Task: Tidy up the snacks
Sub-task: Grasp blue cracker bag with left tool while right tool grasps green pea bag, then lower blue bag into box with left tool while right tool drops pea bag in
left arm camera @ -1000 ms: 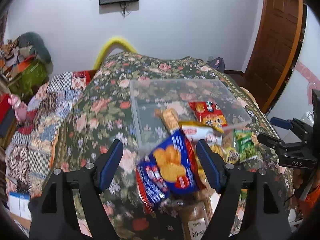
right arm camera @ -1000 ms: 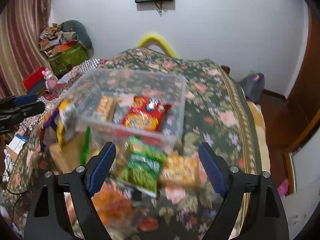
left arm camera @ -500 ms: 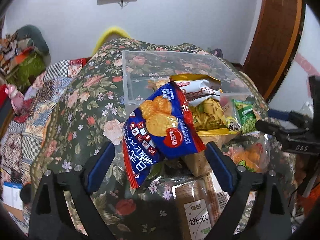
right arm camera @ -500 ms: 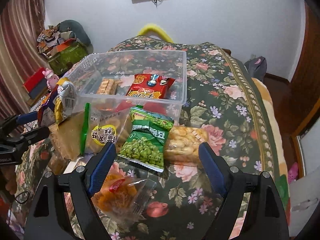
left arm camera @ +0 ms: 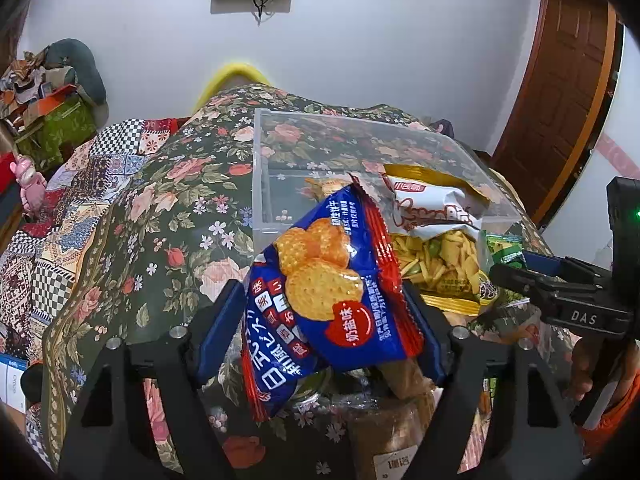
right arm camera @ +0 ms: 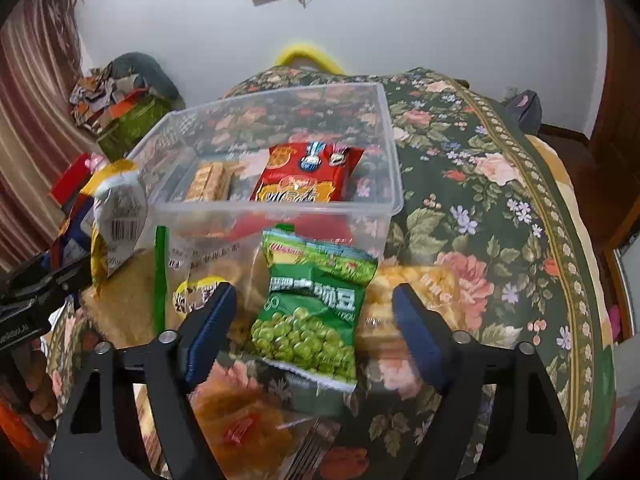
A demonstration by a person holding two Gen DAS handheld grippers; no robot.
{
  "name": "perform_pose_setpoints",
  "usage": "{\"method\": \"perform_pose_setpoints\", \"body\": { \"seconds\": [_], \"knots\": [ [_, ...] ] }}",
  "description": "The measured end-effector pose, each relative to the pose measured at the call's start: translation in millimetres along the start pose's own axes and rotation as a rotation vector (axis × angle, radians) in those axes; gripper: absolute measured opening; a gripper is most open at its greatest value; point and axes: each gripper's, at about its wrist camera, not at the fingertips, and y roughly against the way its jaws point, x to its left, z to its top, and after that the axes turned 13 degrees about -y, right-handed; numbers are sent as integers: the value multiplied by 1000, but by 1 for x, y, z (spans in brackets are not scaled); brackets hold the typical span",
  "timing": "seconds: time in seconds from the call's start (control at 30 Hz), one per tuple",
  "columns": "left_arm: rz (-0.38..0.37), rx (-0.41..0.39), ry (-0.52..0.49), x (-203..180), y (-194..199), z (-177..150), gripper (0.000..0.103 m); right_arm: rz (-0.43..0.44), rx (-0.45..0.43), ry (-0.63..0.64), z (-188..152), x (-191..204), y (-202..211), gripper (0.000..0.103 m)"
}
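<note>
Closing in on both sides, the left gripper (left arm camera: 324,320) has the blue biscuit packet (left arm camera: 326,300) between its fingers, pads right against the packet's edges; whether it is squeezed tight yet I cannot tell, but the packet stands tilted up in front of the clear plastic bin (right arm camera: 396,184). Landmark is that bin: inside it lie a red snack bag (right arm camera: 308,176) and a small cracker pack (right arm camera: 210,180) to the red bag's left. Just outside the bin's near wall sits the pile on the floral-covered surface (right arm camera: 480,208): a white and yellow chip bag (left arm camera: 436,236) leaning on the bin's near left corner, a green pea packet (right arm camera: 312,312) propped against the near wall, an orange-yellow packet (right arm camera: 412,300) beside it, and a clear bag of orange snacks (right arm camera: 244,424) nearest the camera. The right gripper (right arm camera: 312,332) hovers with fingers spread wide on either side of the pea packet, not touching it.

By my read this is the pick stage on both hands. Next for the left: firm the grip, lift clear of the chip bag, carry over the bin's near wall. For the right: drop lower so the pads bracket the pea packet's sides, then pinch
</note>
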Motion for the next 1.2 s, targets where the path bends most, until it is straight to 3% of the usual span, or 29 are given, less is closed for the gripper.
{"method": "perform_pose_setpoints", "body": {
  "seconds": [0.17,0.23,0.47,0.53,0.6,0.73,0.87,0.9,1.0,1.03,1.2],
  "knots": [
    [29,-12,-19,-5,2,1,62,28,-5,-13,2,-4,1,49],
    [30,-16,-28,-6,4,1,50,30,-4,-14,2,-5,2,42],
    [10,-24,-25,-5,17,2,46,24,-11,9,-1,-6,14,38],
    [13,-28,-28,-5,23,3,43,25,-16,19,-1,-4,19,25],
    [12,-38,-30,-5,29,5,43,34,-17,26,1,-2,24,25],
    [16,-63,-32,-6,43,9,42,29,-34,40,5,-1,31,14],
    [17,-81,-30,-5,53,14,42,19,-27,20,8,-6,30,14],
    [19,-82,-30,-4,54,15,42,7,-16,10,7,-8,28,17],
    [19,-83,-33,-3,56,17,42,33,34,-14,3,-13,23,44],
    [16,-82,-32,-3,56,17,42,27,41,-18,2,-15,20,48],
    [25,-78,-36,-2,54,17,42,8,59,6,-7,-12,10,51]
  ]
}}
